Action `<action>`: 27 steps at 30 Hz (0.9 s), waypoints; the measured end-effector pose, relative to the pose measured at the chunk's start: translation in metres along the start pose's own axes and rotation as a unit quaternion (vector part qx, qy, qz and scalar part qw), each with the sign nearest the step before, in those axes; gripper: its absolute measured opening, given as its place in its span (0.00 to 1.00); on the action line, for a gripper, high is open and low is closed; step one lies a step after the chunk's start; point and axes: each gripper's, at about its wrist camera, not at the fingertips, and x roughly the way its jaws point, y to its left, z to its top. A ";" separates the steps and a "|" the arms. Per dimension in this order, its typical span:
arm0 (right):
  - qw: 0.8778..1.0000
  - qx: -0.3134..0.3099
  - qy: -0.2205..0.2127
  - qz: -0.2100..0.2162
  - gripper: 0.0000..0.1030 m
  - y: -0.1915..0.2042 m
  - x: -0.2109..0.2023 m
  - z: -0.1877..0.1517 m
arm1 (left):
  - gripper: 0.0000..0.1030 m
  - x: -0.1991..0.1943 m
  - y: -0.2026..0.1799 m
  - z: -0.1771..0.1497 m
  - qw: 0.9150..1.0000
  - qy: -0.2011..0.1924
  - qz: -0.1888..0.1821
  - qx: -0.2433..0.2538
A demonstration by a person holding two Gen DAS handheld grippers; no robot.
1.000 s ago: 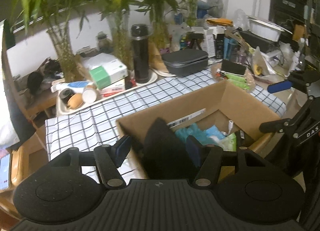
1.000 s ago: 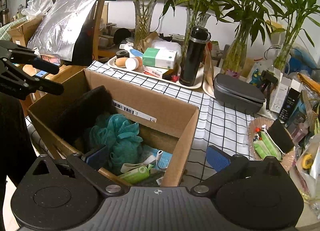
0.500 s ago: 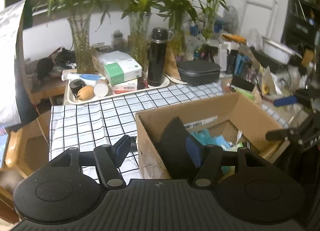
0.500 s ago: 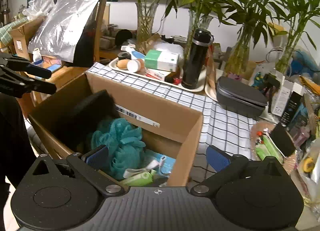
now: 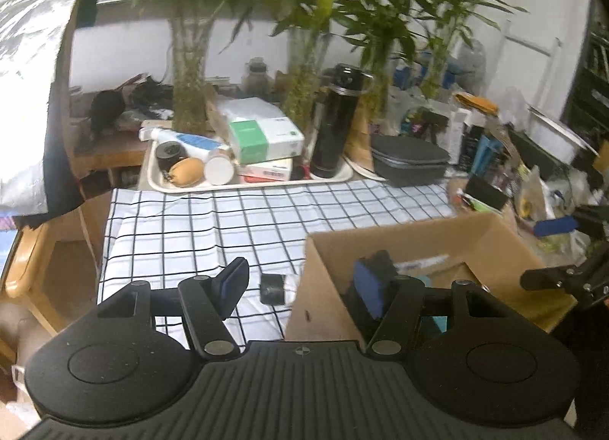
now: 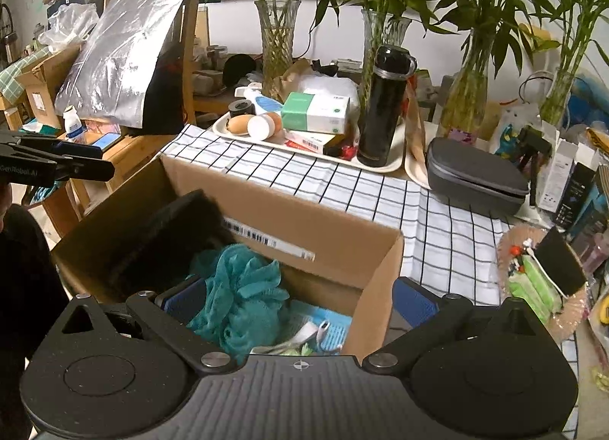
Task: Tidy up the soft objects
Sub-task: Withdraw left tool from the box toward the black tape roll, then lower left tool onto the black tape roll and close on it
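An open cardboard box [image 6: 312, 227] stands on the checked tablecloth [image 6: 437, 227]. Inside it a black sponge block [image 6: 167, 230] leans against the left wall, beside a teal mesh bath pouf [image 6: 239, 287]. In the left wrist view the box [image 5: 418, 238] is at lower right and a small black object [image 5: 272, 288] lies on the cloth beside it. My left gripper [image 5: 300, 284] is open and empty, straddling the box's left wall. My right gripper [image 6: 300, 299] is open and empty over the box's near right corner. The left gripper also shows in the right wrist view [image 6: 57, 166].
A tray [image 6: 304, 147] with a green box, bottles and a black flask [image 6: 384, 105] stands at the back. A grey case [image 6: 475, 177] and a wicker dish [image 6: 540, 280] with a black sponge lie right. Glass vases of bamboo line the wall. Wooden chair [image 5: 38, 268] at left.
My left gripper has swung left and pulled back from the box, leaving the black sponge block inside it. The right gripper has lifted slightly and stays open.
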 end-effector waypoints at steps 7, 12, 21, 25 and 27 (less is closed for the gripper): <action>1.000 0.009 -0.006 0.000 1.00 -0.020 0.021 0.013 | 0.58 0.018 0.025 0.009 0.999 0.004 0.006 -0.052; 1.000 0.021 -0.016 0.015 1.00 -0.035 0.032 0.024 | 0.58 0.038 0.041 0.015 0.997 0.017 0.002 -0.074; 0.999 0.020 -0.026 0.030 1.00 -0.059 0.057 0.045 | 0.58 0.092 0.074 0.024 0.989 0.069 -0.007 -0.133; 0.999 0.018 -0.019 0.032 1.00 -0.070 0.069 0.051 | 0.58 0.119 0.084 0.026 0.984 0.101 -0.005 -0.149; 0.999 0.017 -0.018 0.030 1.00 -0.075 0.074 0.053 | 0.58 0.130 0.087 0.027 0.981 0.116 -0.007 -0.153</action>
